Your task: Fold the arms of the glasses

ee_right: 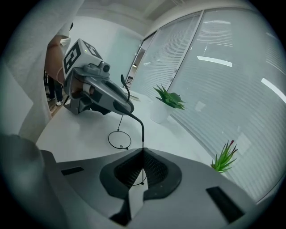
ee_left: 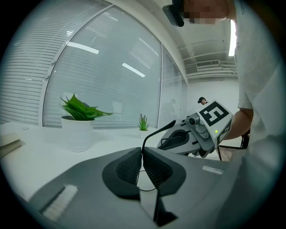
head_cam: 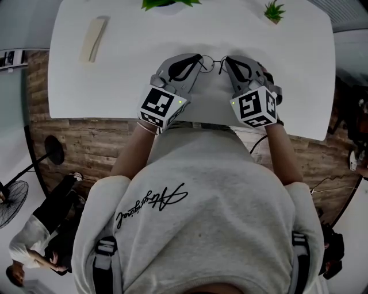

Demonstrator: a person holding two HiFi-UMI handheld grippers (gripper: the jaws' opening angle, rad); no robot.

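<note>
A pale flat strip (head_cam: 94, 39), a large potted plant (ee_left: 78, 123) and a small potted plant (head_cam: 274, 11) were set on a white table (head_cam: 115, 86), placed over a wooden floor (head_cam: 86, 143).

White table (head_cam: 115, 86) — black glasses (ee_right: 142, 132), green plant (ee_left: 82, 108)

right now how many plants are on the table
2. A leafy plant in a white pot at the table's far edge, near the middle; a smaller spiky plant to its right. None seems hidden.

White worktop (head_cam: 115, 80) over wood-plank floor (head_cam: 86, 143); blind-covered windows (ee_left: 111, 80) behind a white-potted plant (ee_left: 78, 127) and a smaller plant (ee_left: 143, 121); ceiling strip light (ee_left: 232, 38) glowing.
</note>
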